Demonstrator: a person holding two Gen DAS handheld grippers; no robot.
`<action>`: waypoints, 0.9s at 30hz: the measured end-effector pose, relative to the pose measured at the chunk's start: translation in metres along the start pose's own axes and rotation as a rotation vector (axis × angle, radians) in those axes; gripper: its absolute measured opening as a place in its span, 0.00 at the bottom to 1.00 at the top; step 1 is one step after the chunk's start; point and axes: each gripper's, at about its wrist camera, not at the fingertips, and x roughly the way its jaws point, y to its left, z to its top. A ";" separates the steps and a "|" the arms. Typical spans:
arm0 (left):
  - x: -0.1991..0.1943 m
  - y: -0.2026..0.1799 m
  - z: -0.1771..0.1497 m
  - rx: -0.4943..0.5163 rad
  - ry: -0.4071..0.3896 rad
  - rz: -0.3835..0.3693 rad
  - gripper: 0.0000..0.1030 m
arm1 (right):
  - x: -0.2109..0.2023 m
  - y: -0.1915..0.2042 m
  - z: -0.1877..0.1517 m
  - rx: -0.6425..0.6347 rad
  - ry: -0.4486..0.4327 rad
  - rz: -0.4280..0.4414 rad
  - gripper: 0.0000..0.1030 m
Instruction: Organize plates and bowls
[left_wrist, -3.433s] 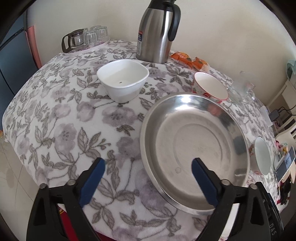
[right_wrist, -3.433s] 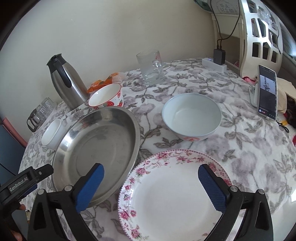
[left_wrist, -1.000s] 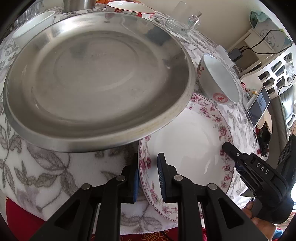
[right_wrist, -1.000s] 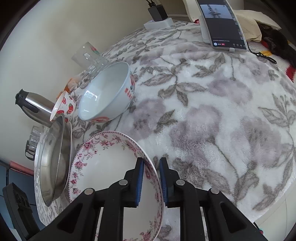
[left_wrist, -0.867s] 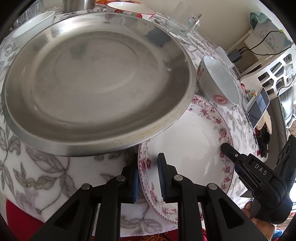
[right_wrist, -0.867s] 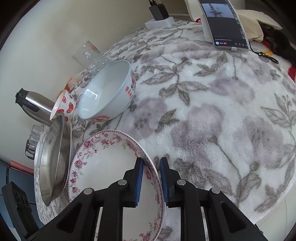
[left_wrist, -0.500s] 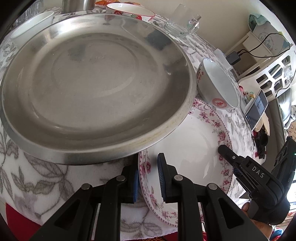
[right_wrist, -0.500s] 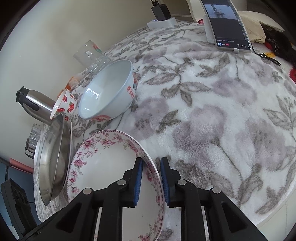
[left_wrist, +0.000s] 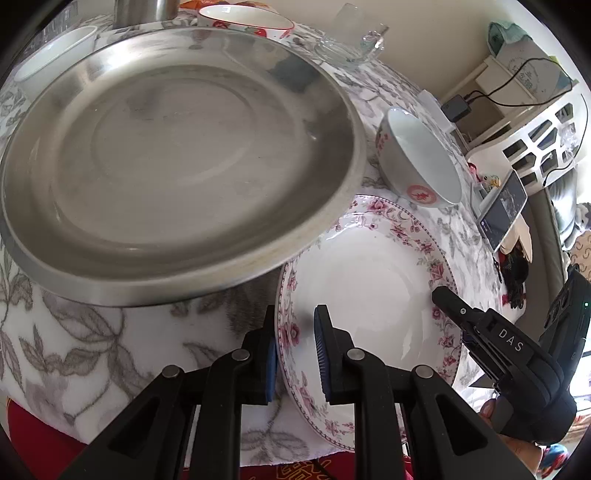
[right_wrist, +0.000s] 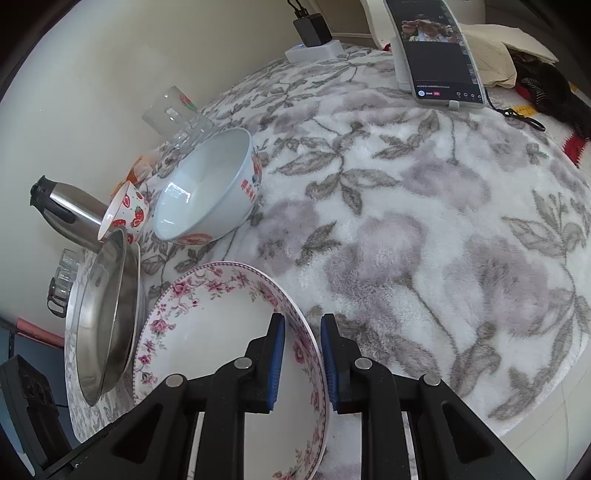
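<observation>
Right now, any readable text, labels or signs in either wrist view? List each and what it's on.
"DAS": white letters on the right gripper body, seen in the left wrist view.
Red characters on the side of the white bowl: too small and distorted to read.
Red round mark low on the same bowl: unreadable.
Text and icons on the phone screen: too small to read.
Floral plate, steel plate: no text.

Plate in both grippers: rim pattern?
Pink roses on white, on the plate rim; clearest in the right wrist view.
</observation>
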 end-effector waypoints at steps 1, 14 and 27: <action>0.000 -0.001 0.000 0.001 0.002 -0.003 0.18 | -0.002 -0.001 0.000 0.004 -0.003 0.004 0.21; -0.010 -0.017 -0.002 0.046 -0.030 -0.071 0.18 | -0.032 -0.013 0.004 0.026 -0.074 0.038 0.21; -0.038 -0.028 0.004 0.093 -0.134 -0.144 0.18 | -0.062 -0.006 0.007 0.022 -0.179 0.097 0.21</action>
